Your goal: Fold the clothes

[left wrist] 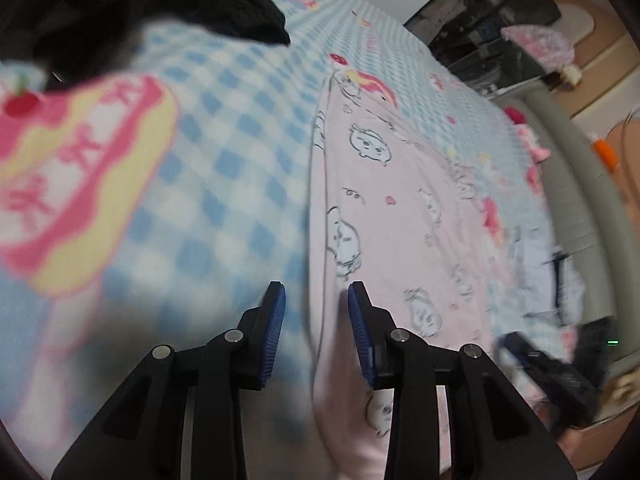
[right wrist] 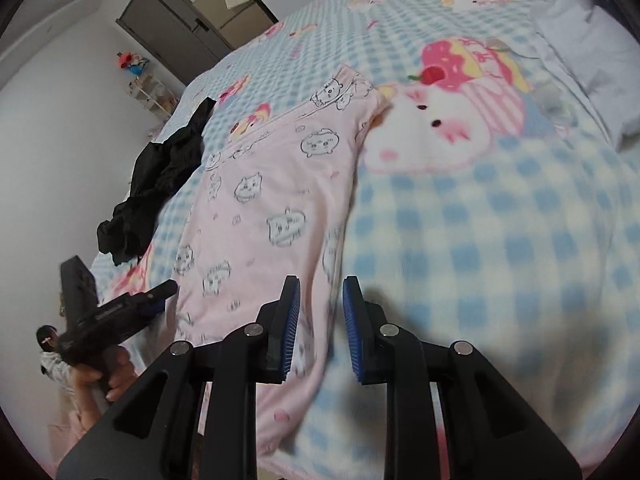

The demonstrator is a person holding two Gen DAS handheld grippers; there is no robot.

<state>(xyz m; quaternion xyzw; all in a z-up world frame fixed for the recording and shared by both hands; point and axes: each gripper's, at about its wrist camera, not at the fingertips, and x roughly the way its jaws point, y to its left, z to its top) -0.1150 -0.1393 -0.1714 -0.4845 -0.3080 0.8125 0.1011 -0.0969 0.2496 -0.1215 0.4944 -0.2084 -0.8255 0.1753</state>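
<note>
I see the pink printed garment (right wrist: 276,208) lying flat along the blue checked blanket (right wrist: 500,240) on the bed. My left gripper (left wrist: 316,300) hovers over its edge, fingers spread, nothing between them. My right gripper (right wrist: 320,292) also stands parted and empty. A black garment (right wrist: 156,184) lies crumpled beside it.

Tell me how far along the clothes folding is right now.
Barely started. Done: the pink garment lies spread long on the checked blanket. In hand: nothing; left tongs and right tongs hover open over its edges. Left: folding it, then the crumpled black garment.
</note>
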